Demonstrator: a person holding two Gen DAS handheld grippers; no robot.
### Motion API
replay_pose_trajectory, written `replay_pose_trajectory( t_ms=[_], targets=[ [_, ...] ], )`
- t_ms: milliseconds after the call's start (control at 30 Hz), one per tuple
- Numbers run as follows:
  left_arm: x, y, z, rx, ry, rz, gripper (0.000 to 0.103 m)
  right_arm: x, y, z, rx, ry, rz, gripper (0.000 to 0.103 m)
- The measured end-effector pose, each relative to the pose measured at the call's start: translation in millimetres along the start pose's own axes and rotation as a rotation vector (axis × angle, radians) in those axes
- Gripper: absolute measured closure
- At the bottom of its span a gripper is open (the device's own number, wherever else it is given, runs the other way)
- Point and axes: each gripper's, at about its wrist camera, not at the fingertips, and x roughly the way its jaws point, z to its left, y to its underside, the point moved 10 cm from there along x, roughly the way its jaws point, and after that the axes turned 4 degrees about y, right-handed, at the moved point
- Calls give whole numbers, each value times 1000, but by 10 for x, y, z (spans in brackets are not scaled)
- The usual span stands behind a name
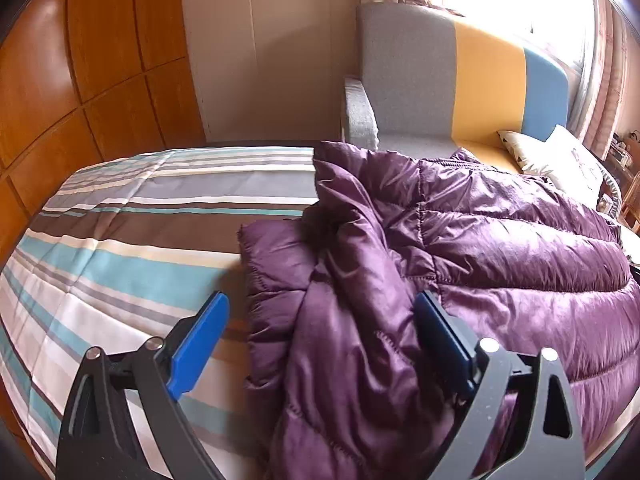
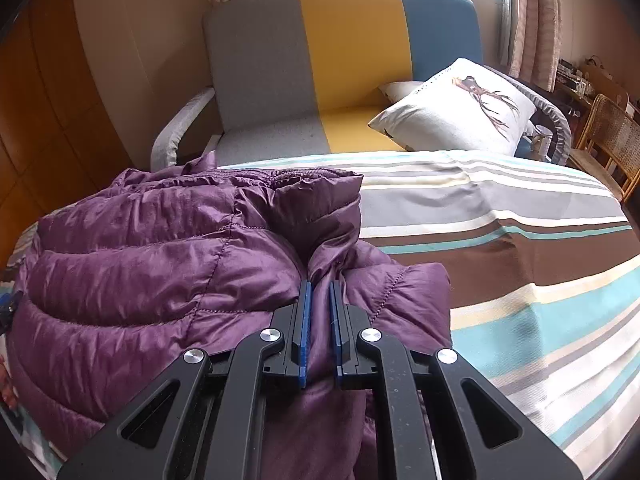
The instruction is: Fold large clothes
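A purple puffer jacket (image 1: 460, 248) lies heaped on the bed, its shiny, crinkled shell stitched into fat horizontal tubes. The bedspread (image 1: 120, 232) under it is smooth cotton in bands of teal, brown, grey and cream.

The left claw (image 1: 322, 320) stands wide apart, its blue pads spread either side of a rumpled fold of the jacket; a sleeve (image 1: 276, 256) with a squared cuff juts out flat toward the bare stripes just beyond it.

The right claw (image 2: 319, 304) is pinched tight on a ridge of the jacket (image 2: 168, 264), the slick fabric squeezed into a narrow pleat between its blue pads.

Behind the bed sits an armchair (image 2: 352, 40) upholstered in grey, yellow and blue panels, with a plump white cushion (image 2: 452, 108) printed with a bird on twigs. Glossy orange-brown wood panelling (image 1: 80, 80) lines the wall.
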Motion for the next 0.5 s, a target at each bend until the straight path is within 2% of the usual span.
replay_pose_trajectory(
  t_ms=[167,300,433,467,500],
  targets=[
    [-168,53,54,-54,17,-20,6,-303,30,96,5,-50,-28,94],
    [-332,34,-119,-7,37,-62,5,-428,-65,386,-20,-115,-43,94],
    [-438,39,-382,31,76,-81,3,-357,-253,841,-36,-210,-7,94],
    [-438,43,-434,39,82,-78,3,-301,-282,973,-55,-217,12,78],
    [-432,37,-485,49,88,-76,3,-245,-305,1094,-71,-219,25,36]
  ],
)
